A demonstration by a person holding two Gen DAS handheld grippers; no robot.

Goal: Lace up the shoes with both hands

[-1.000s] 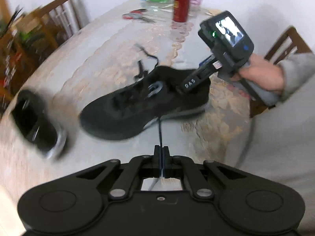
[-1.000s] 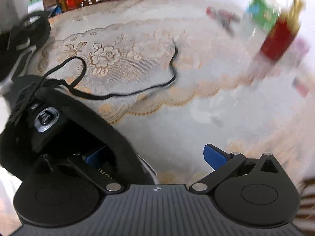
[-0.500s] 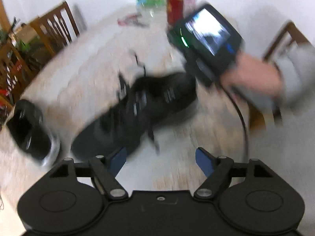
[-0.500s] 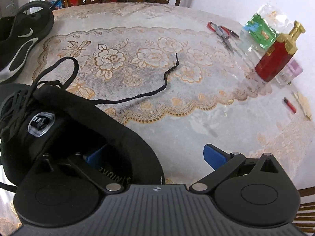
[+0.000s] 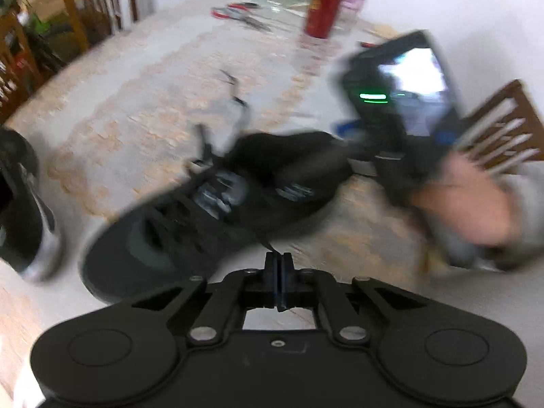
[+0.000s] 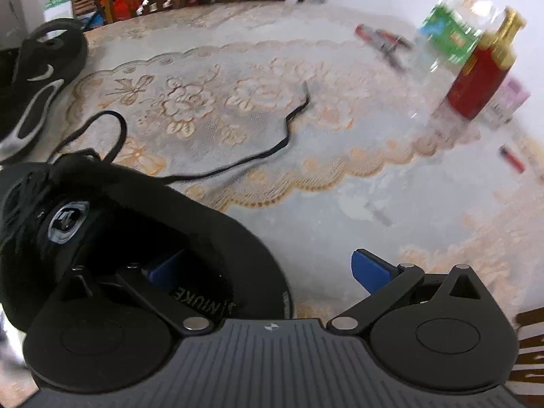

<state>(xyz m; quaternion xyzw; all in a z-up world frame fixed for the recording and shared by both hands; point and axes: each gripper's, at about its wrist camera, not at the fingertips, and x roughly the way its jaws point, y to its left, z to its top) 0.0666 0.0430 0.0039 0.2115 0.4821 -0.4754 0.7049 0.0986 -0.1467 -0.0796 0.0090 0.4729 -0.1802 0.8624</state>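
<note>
Now left tool (image 5: 278, 265) pinches shoe's (image 5: 204, 217) lace (image 5: 268, 246).

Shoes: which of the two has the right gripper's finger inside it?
The near black shoe with loose laces; one right gripper finger sits inside its collar. The other shoe lies apart.

Half a second ago the left gripper (image 5: 278, 265) stood wide open with nothing between its fingers; now they are pressed together on the lace end (image 5: 268, 245) that runs down from the black shoe (image 5: 210, 210), as they were a second ago. The shoe has swung a little on the table (image 5: 136, 102), and the right gripper (image 5: 353, 136) has dropped lower at its heel.
</note>
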